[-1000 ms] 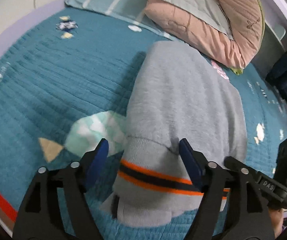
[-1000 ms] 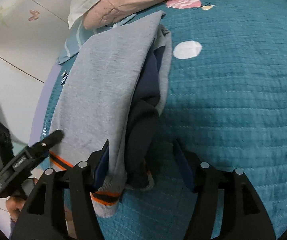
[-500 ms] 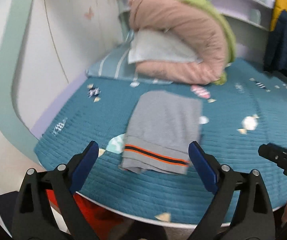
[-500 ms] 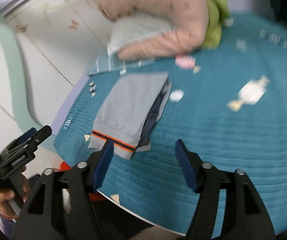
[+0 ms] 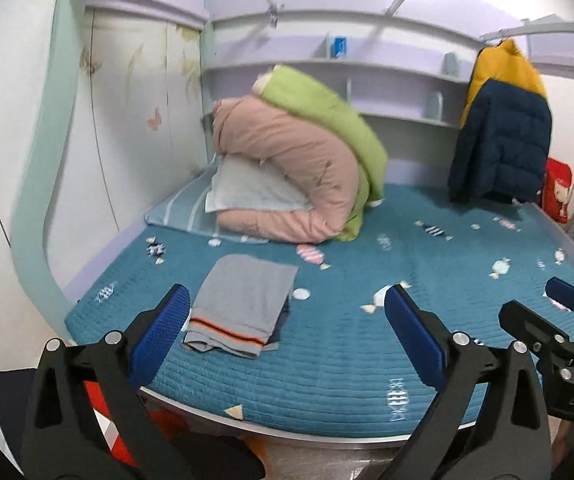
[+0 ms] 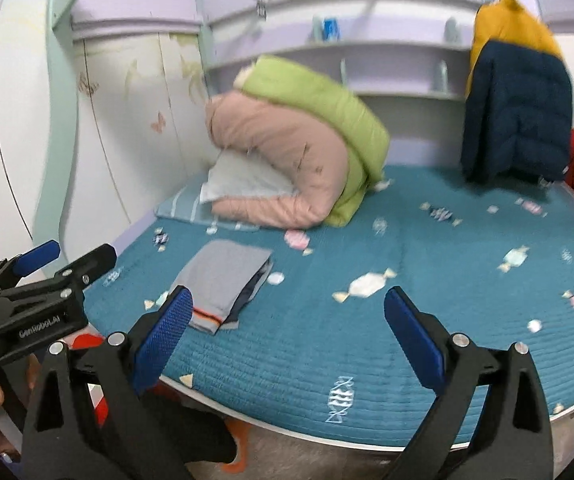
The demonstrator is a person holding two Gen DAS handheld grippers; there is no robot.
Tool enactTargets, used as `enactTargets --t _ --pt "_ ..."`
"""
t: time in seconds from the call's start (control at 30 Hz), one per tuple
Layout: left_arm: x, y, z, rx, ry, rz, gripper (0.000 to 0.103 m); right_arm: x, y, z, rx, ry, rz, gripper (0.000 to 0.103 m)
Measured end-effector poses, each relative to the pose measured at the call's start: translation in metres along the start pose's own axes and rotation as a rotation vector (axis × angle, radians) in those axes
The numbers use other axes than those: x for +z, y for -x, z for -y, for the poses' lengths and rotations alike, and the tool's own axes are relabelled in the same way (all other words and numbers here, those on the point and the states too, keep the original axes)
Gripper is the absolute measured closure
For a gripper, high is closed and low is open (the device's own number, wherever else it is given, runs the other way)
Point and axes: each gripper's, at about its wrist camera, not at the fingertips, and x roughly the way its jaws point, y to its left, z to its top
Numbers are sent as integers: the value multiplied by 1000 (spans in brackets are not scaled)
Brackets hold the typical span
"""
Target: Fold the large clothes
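Note:
A folded grey garment with an orange and dark stripe at its hem lies flat near the front left edge of the teal bed cover. It also shows in the right wrist view, with a navy layer at its right side. My left gripper is open and empty, held back off the bed's front edge. My right gripper is open and empty, also back from the bed. Each gripper shows at the side of the other's view.
A rolled pink and green duvet with a pale pillow lies at the head of the bed. A navy and yellow jacket hangs at the back right. Shelves run along the back wall. A red item stands far right.
Both grippers have pulled back and up from the folded garment, away from the bed. The garment stays folded on the cover.

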Motion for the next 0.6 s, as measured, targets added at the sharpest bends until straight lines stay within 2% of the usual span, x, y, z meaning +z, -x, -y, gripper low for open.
enactTargets --t 0.27,0.6 --pt "6 70 21 3 -29 117 5 6 61 0 -32 15 110 8" --pt "9 121 31 -14 -54 216 5 9 112 -9 -29 37 208 8"
